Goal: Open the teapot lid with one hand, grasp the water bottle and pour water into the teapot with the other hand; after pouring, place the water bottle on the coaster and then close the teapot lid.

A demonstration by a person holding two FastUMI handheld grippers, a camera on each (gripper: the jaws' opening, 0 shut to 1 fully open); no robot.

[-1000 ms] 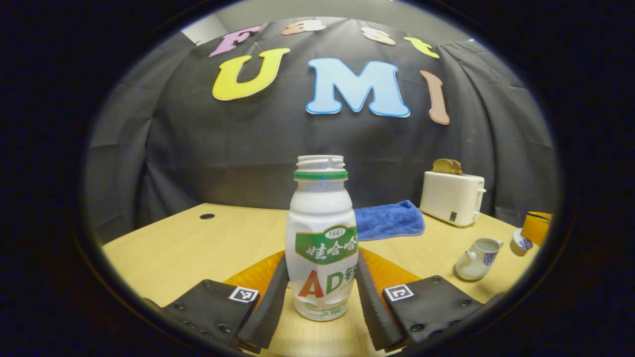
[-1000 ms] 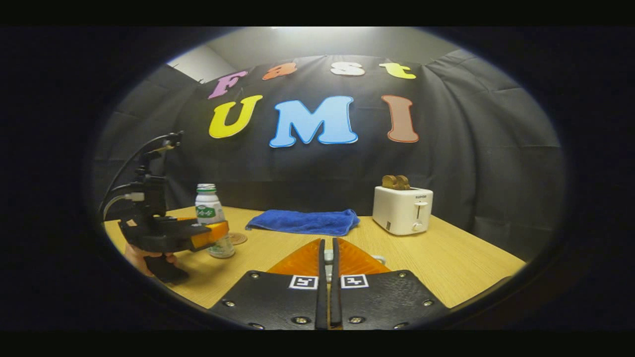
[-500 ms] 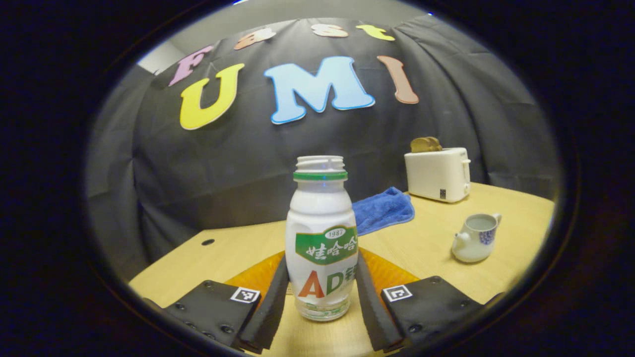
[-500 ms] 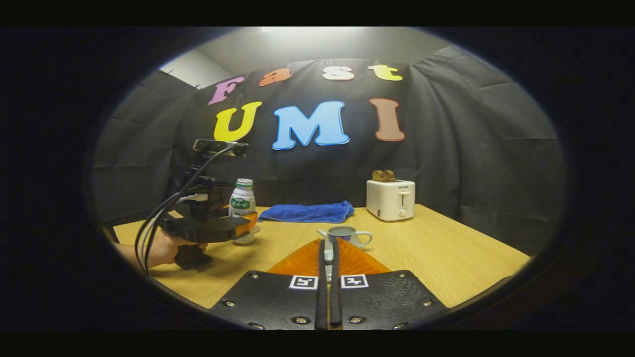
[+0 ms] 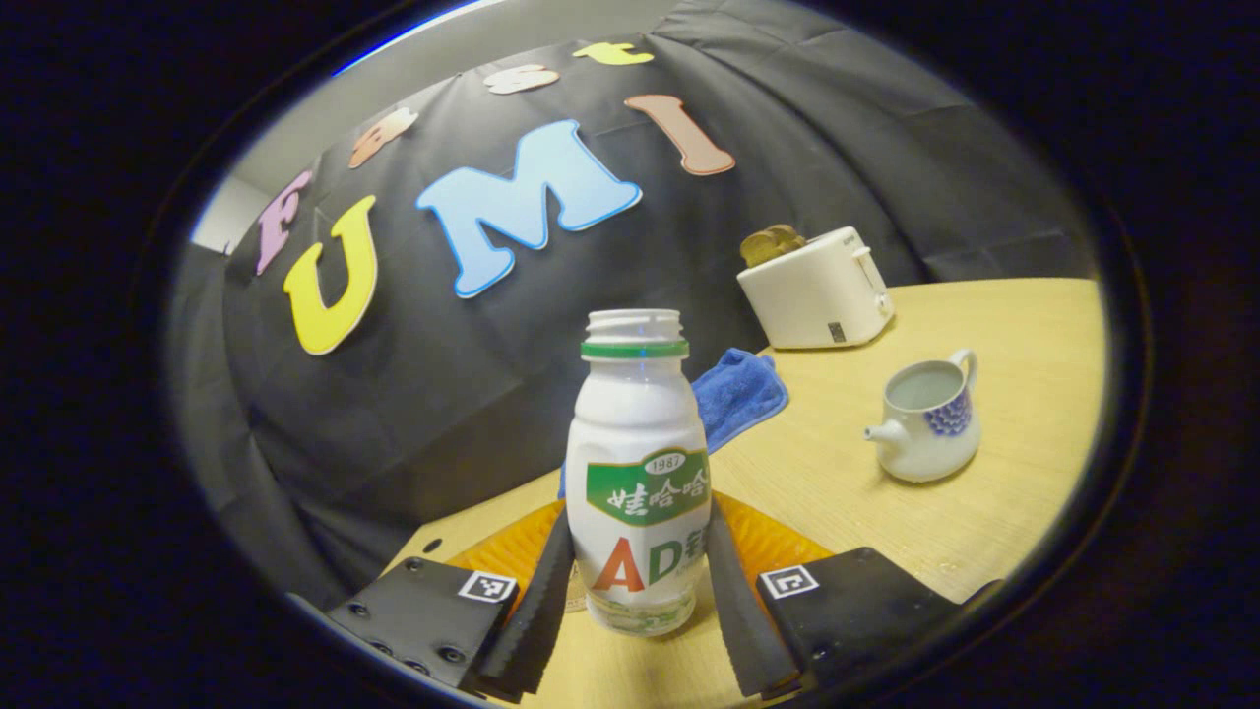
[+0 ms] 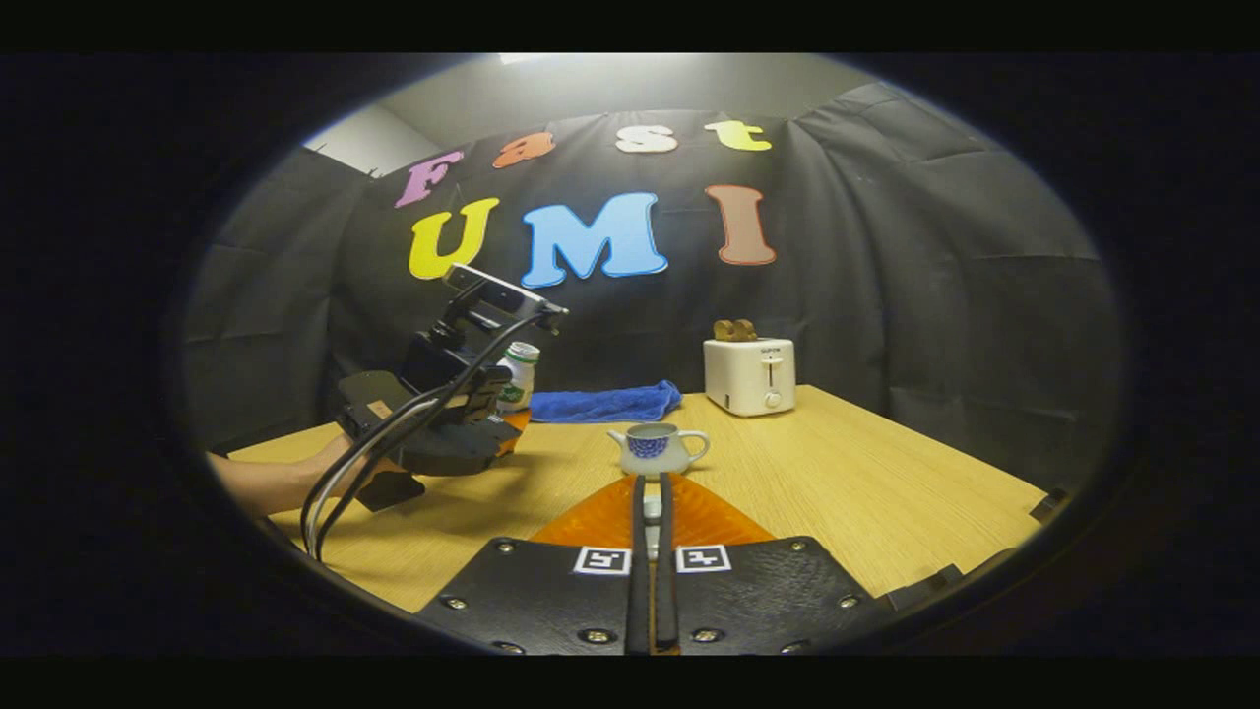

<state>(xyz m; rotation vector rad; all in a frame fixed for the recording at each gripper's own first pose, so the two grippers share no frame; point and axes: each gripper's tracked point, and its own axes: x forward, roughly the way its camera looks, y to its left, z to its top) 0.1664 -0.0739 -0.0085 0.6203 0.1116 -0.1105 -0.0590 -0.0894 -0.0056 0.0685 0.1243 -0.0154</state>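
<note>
left gripper (image 5: 638, 591) tilted, both fingers pressed on the water bottle (image 5: 638, 473), a white plastic bottle with green neck ring and no cap; its base looks clear of the wooden table (image 5: 984, 473). a bare forearm (image 6: 266, 483) holds it, cables trailing. right gripper (image 6: 651, 551) level, jaws nearly closed on a small pale object (image 6: 651, 508), too narrow a sliver to identify. teapot (image 6: 658, 448), glazed white with blue pattern, stands open, lidless, mid-table. beyond: crumpled blue cloth (image 6: 605, 403), boxy white toaster (image 6: 749, 376) with bread in it.
</note>
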